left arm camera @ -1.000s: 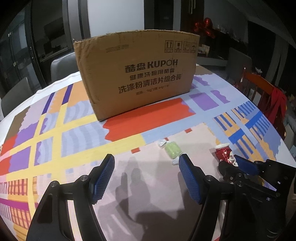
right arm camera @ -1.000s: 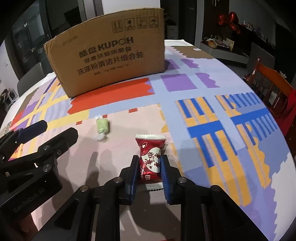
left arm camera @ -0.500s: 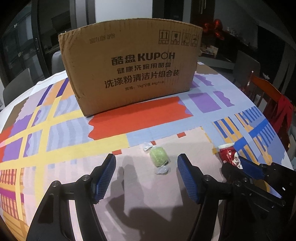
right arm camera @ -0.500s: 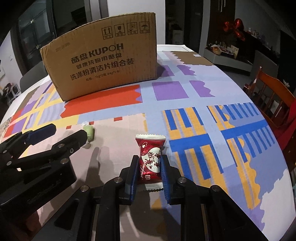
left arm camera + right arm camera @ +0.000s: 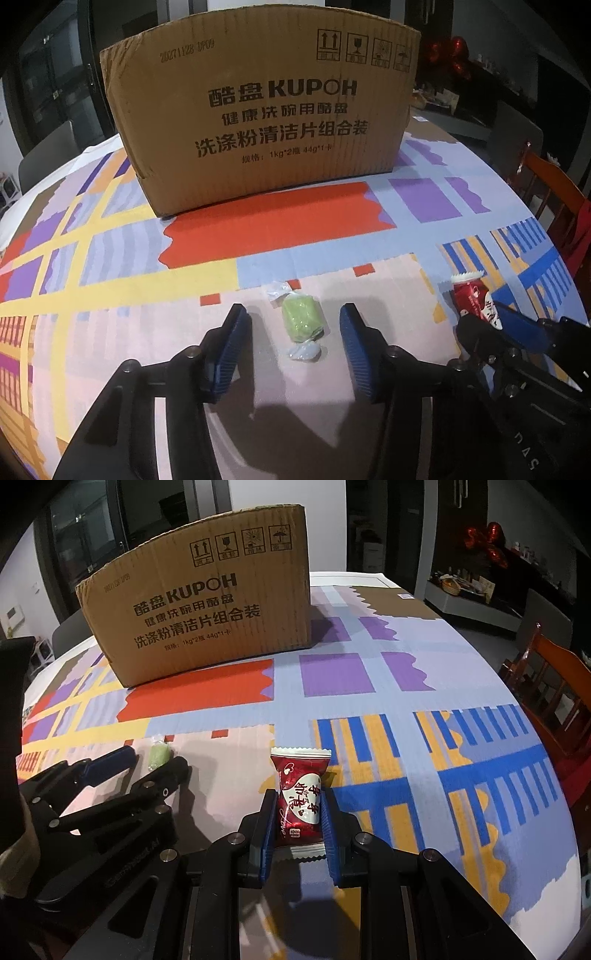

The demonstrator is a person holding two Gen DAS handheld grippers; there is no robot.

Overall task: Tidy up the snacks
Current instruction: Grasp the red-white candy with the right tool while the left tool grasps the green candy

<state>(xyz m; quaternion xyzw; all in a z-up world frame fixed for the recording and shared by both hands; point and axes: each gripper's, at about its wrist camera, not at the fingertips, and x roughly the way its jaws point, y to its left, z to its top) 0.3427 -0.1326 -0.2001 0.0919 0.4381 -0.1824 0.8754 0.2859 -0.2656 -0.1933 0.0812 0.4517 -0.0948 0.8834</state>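
Note:
A green wrapped candy lies on the patterned tablecloth, between the two fingers of my open left gripper, which straddles it without touching. The candy also shows in the right wrist view, between the left gripper's fingers. My right gripper is shut on a red wrapped candy and holds it upright above the table. The red candy shows in the left wrist view at the right. A large brown cardboard box stands at the back of the table.
The round table carries a colourful patterned cloth. A wooden chair stands at the right edge. A grey chair stands behind the table at the left. Dark shelves with red ornaments are in the background.
My left gripper has moved forward and right, so the green candy now lies between its fingers. My right gripper has kept hold of the red candy and moved forward a little.

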